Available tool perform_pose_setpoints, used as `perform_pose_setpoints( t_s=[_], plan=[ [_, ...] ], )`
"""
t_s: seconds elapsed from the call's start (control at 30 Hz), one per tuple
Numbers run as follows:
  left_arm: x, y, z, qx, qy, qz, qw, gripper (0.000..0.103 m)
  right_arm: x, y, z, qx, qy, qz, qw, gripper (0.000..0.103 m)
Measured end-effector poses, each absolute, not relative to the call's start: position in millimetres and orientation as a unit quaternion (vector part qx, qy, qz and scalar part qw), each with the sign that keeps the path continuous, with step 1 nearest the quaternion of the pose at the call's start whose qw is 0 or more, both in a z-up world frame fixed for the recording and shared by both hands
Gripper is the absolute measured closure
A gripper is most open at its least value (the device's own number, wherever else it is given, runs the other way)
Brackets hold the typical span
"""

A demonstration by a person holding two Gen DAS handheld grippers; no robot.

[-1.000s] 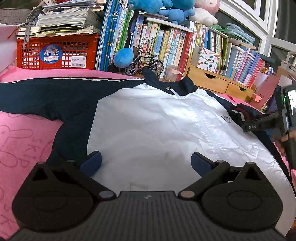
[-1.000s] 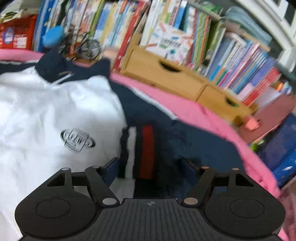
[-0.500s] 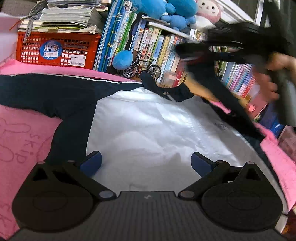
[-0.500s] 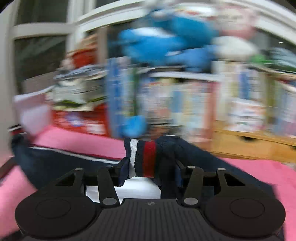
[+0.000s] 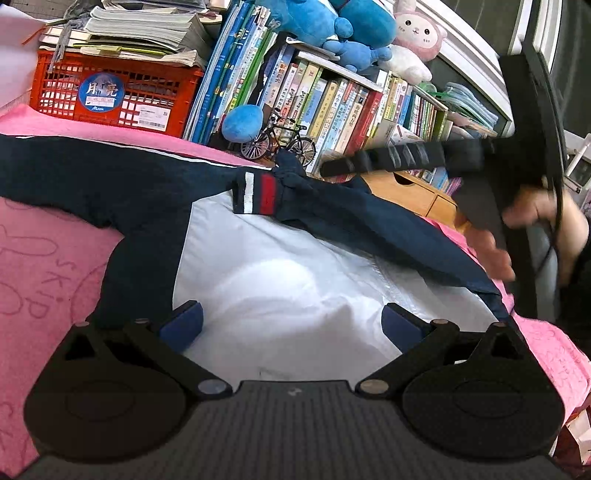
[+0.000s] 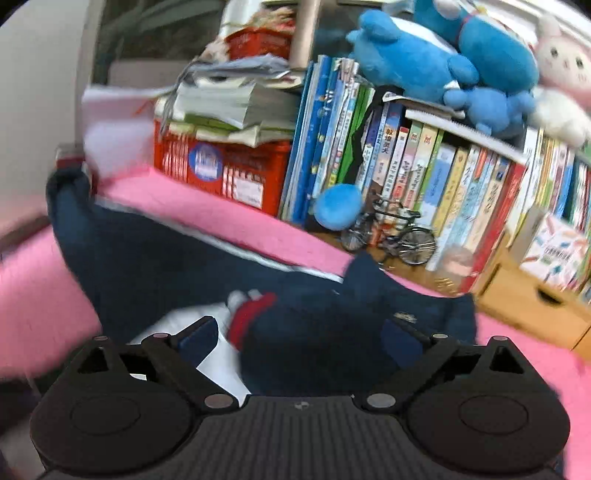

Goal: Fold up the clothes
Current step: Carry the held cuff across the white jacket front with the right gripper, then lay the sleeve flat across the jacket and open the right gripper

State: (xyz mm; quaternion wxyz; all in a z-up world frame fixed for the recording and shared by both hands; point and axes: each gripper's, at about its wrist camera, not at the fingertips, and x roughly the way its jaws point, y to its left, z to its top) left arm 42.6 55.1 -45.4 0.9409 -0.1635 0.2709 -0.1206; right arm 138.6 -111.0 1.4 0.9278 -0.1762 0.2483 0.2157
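Observation:
A white jacket [image 5: 288, 273] with navy sleeves lies spread on a pink blanket [image 5: 44, 258]. One navy sleeve [image 5: 369, 225] lies folded across the chest, and its cuff [image 5: 255, 194] with white and red stripes rests near the collar. My left gripper [image 5: 291, 325] hovers open low over the white hem, with nothing between its fingers. My right gripper [image 6: 299, 338] is opening its jaws wide above that cuff [image 6: 255, 314]; the pads do not press on the cloth. In the left wrist view its blurred black fingers [image 5: 388, 158] hang over the sleeve, held by a hand [image 5: 535, 214].
Behind the blanket stand a red crate [image 5: 110, 96] stacked with papers, a row of books [image 5: 332, 107], a toy bicycle [image 5: 279, 142], and a wooden drawer box [image 5: 413, 188]. Blue plush toys [image 5: 332, 22] sit on top of the books.
The right gripper carried the navy sleeve from the jacket's right side up and across the chest, then let go of it. The cuff now lies near the collar. The left gripper barely moved.

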Motion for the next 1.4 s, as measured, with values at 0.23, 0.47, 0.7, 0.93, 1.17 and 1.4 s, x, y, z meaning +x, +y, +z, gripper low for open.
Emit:
perform_pose_setpoints(
  t_s=[0.23, 0.47, 0.7, 0.93, 1.17, 1.4],
  plan=[
    [23, 89, -33, -0.184, 0.252, -0.054, 0.949, 0.000, 175, -65, -42, -0.205, 0.290, 0.212, 0.910, 0.087],
    [50, 162, 3, -0.238, 0.217, 0.064, 0.945, 0.000, 186, -49, -24, -0.089, 0.279, 0.309, 0.905, 0.082],
    [136, 110, 11, -0.130, 0.230, 0.062, 0.963, 0.000, 143, -93, -23, -0.126, 0.246, 0.268, 0.923, 0.015],
    [209, 70, -39, -0.050, 0.331, 0.104, 0.937, 0.000, 98, -199, -39, -0.191, 0.258, 0.169, 0.932, 0.007],
    [206, 68, -49, -0.036, 0.340, 0.095, 0.935, 0.000, 91, -362, -58, -0.013, 0.348, -0.044, 0.936, 0.001],
    [211, 69, -48, -0.041, 0.345, 0.091, 0.933, 0.000, 79, -309, -57, -0.205, 0.286, -0.040, 0.935, 0.002]
  ],
)
